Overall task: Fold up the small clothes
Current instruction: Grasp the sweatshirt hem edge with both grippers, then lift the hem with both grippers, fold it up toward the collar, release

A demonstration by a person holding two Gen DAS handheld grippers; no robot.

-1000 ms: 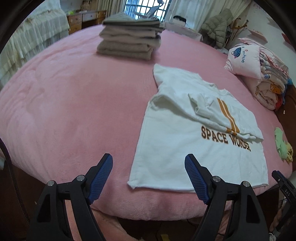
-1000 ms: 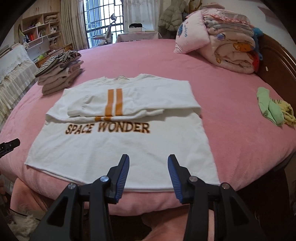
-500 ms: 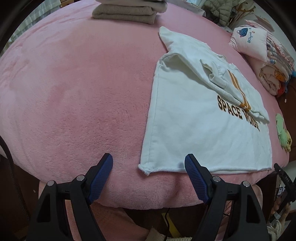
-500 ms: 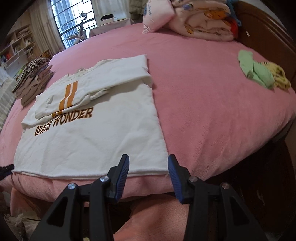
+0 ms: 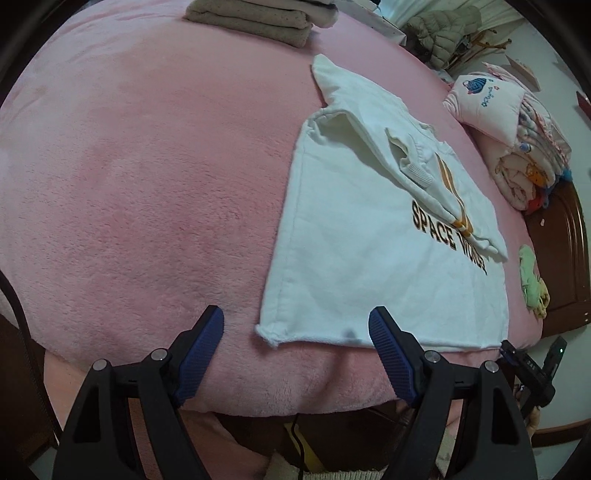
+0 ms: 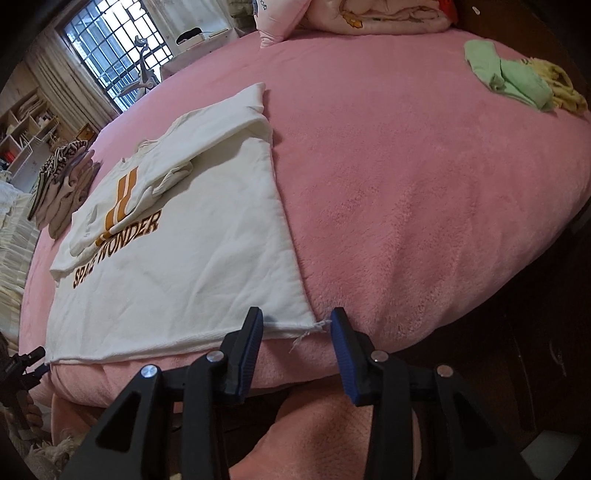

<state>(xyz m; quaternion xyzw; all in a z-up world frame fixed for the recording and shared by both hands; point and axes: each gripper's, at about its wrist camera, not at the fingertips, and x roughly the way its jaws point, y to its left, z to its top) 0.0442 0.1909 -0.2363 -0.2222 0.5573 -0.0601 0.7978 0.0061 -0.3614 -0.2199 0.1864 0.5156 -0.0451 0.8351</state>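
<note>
**Both grippers at the hem of the white shirt**

White shirt [image 5: 354, 266] spread flat on pink blanket [image 5: 147, 177], front up, both sleeves folded in across the chest, "SPACE WONDER" lettering half covered by one sleeve. Hem lying along the near edge of the bed.

Left gripper [image 5: 295, 332] poised over the shirt's left hem corner; jaws wide apart, corner lying between them, no pad touching cloth. Right-hand pad just above the hem line, left-hand pad over bare blanket.

Right gripper [image 6: 297, 328] at the opposite hem corner [image 6: 310, 325], where a loose thread hangs off. Jaws narrower, just been closing, still apart; corner and thread between the pads, left-hand pad at the hem edge, contact hard to tell, no clamp visible.

Elsewhere on the bed: stack of folded beige clothes [image 5: 255, 18] at the far side, folded quilts and pink pillow [image 5: 491, 103] near the headboard, small green and yellow garments [image 6: 517, 77] well apart from the shirt.
</note>
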